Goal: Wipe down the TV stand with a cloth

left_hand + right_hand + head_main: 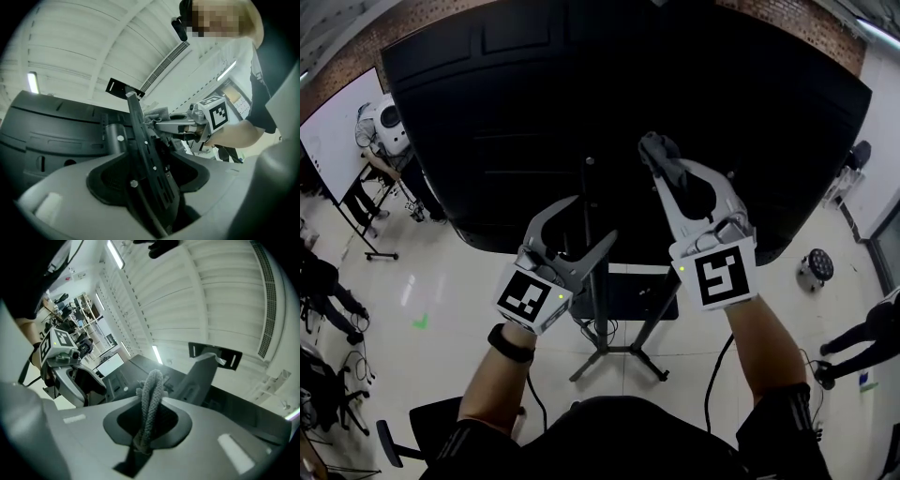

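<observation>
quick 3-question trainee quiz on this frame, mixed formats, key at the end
1. True or false: the left gripper and the right gripper are both empty.
2. What stands between the left gripper's open jaws? A) a bar of the TV stand B) a bottle C) nothing
3. Fill in: the right gripper is shut on a grey ____.
Key: 1 false; 2 A; 3 cloth.

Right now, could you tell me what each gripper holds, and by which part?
The right gripper pinches the grey cloth by a fold. The left gripper grips nothing; its jaws stand apart, a black bar between them.
</observation>
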A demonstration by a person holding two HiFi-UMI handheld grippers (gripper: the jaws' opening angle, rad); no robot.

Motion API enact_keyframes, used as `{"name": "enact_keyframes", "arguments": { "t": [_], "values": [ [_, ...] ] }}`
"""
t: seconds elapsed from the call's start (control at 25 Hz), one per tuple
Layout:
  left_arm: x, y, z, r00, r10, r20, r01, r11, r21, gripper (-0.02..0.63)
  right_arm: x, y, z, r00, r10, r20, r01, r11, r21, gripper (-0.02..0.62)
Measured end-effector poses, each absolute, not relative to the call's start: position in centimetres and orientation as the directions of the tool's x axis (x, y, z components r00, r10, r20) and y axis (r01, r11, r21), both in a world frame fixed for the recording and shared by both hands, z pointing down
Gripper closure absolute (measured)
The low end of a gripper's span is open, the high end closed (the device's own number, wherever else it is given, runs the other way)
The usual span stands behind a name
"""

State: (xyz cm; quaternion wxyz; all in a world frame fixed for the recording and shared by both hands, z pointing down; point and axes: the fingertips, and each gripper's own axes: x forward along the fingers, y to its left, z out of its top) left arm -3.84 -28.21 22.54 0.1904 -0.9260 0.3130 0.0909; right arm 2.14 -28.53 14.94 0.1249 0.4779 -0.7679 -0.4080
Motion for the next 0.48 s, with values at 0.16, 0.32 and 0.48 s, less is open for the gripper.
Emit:
{"name": "enact_keyframes", "arguments": {
  "t": [0.16, 0.32, 0.48],
  "values": [
    [-8.7, -29.1, 21.8, 0.763, -0.57, -0.304, -0.645, -0.707, -0.292, 0.314, -4.3, -28.8, 15.0, -0.542, -0.824, -0.165, -0.6, 0.242, 0.763, 0.569],
    [-14.5, -29.5, 21.9, 0.74, -0.597, -0.308, -0.672, -0.679, -0.297, 0.314, -11.7, -29.2, 15.0, -0.568, -0.809, -0.152, -0.567, 0.251, 0.785, 0.569],
    [-18.1, -31.0, 22.8, 0.712, -0.643, -0.283, -0.702, -0.656, -0.276, 0.314, -16.3, -31.9, 16.5, -0.553, -0.826, -0.111, -0.482, 0.208, 0.851, 0.569]
  ]
}}
